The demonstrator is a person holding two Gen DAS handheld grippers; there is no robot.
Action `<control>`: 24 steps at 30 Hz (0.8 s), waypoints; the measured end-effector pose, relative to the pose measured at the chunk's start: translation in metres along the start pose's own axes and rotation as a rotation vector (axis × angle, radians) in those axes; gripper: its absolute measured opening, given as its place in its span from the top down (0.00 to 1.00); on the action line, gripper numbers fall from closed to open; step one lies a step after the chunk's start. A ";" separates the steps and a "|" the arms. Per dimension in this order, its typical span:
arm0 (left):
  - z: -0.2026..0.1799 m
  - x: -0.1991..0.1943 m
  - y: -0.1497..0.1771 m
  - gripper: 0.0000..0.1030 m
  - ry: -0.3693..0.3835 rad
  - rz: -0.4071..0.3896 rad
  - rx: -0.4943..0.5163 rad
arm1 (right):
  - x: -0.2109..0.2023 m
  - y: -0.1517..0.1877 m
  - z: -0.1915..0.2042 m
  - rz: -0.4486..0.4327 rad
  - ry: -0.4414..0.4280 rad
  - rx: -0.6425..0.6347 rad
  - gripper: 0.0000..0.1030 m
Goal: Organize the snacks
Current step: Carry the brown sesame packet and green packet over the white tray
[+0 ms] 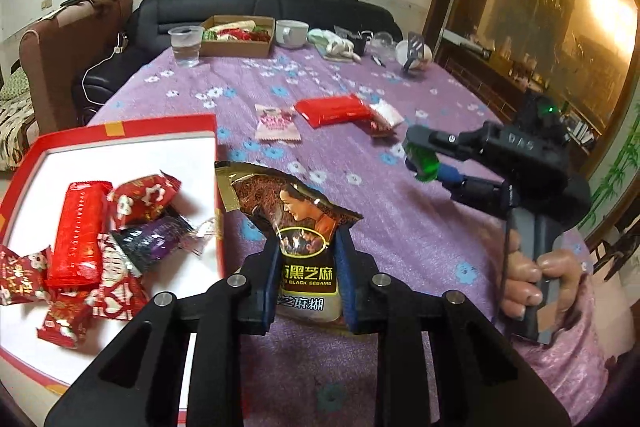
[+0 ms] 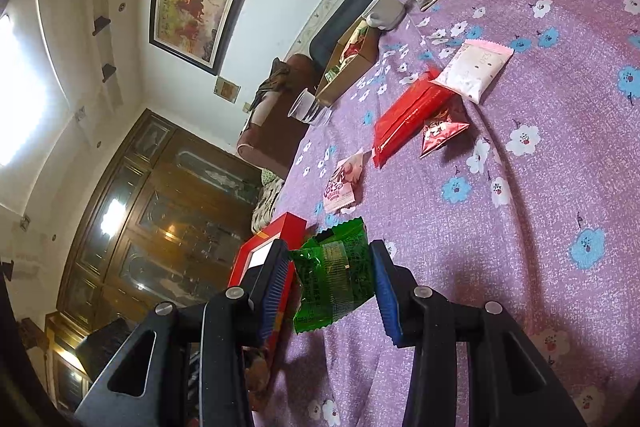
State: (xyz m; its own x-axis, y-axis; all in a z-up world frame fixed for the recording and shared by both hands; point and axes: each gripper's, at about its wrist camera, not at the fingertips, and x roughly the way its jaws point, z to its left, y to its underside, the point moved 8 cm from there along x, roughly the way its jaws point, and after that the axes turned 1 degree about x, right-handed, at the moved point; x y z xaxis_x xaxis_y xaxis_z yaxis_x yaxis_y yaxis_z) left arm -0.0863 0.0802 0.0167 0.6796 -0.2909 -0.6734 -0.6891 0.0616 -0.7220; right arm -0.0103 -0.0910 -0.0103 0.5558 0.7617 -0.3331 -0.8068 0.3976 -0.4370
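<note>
Left gripper (image 1: 308, 267): clamped on sesame packet (image 1: 298, 227), lower centre, beside red tray (image 1: 120, 125).
Right gripper (image 2: 334, 281): pinching green packet (image 2: 334, 279), bottom centre.
Tray contents: red snacks (image 1: 78, 227), lower left.
Cloth (image 1: 400, 219): red bar (image 1: 334, 110), pink packet (image 1: 277, 123), mid-frame.
Far edge: cup (image 1: 186, 45), cardboard box (image 1: 238, 37).

Sesame packet (image 1: 306, 247): glossy printed foil, crinkled. Green packet (image 2: 334, 287): shiny translucent plastic film, creased. Red packet (image 1: 334, 110): glossy film. Pink packet (image 1: 277, 123): matt-looking wrapper. Tray (image 1: 132, 131): smooth red card rim, matt white inside. Desk (image 1: 400, 219) cover: purple flowered cloth, rough, nubbly weave. Left hand-held gripper (image 1: 306, 267): matt black plastic, ribbed blue pads (image 1: 346, 267), bright metal pins. Cup (image 1: 186, 45): clear plastic.
</note>
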 end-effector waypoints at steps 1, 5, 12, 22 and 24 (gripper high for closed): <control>0.002 -0.004 -0.001 0.78 0.003 -0.007 -0.005 | 0.000 0.000 0.001 -0.001 0.001 -0.002 0.59; 0.008 -0.014 -0.004 0.78 0.012 -0.027 -0.018 | 0.003 0.004 0.012 0.004 -0.015 -0.017 0.59; 0.012 -0.031 -0.010 0.79 0.045 -0.077 -0.034 | 0.016 0.013 0.044 0.034 -0.051 -0.053 0.59; 0.054 -0.050 -0.015 0.81 -0.005 -0.129 -0.102 | 0.065 0.044 0.108 0.143 -0.088 -0.165 0.59; 0.070 -0.053 -0.015 0.81 -0.048 -0.137 -0.119 | 0.077 0.052 0.116 0.172 -0.092 -0.179 0.59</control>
State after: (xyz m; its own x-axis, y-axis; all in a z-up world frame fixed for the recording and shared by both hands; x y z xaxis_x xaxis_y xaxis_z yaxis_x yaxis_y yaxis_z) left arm -0.0944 0.1611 0.0519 0.7782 -0.2429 -0.5792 -0.6126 -0.0901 -0.7853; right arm -0.0327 0.0481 0.0381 0.3866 0.8566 -0.3418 -0.8348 0.1675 -0.5244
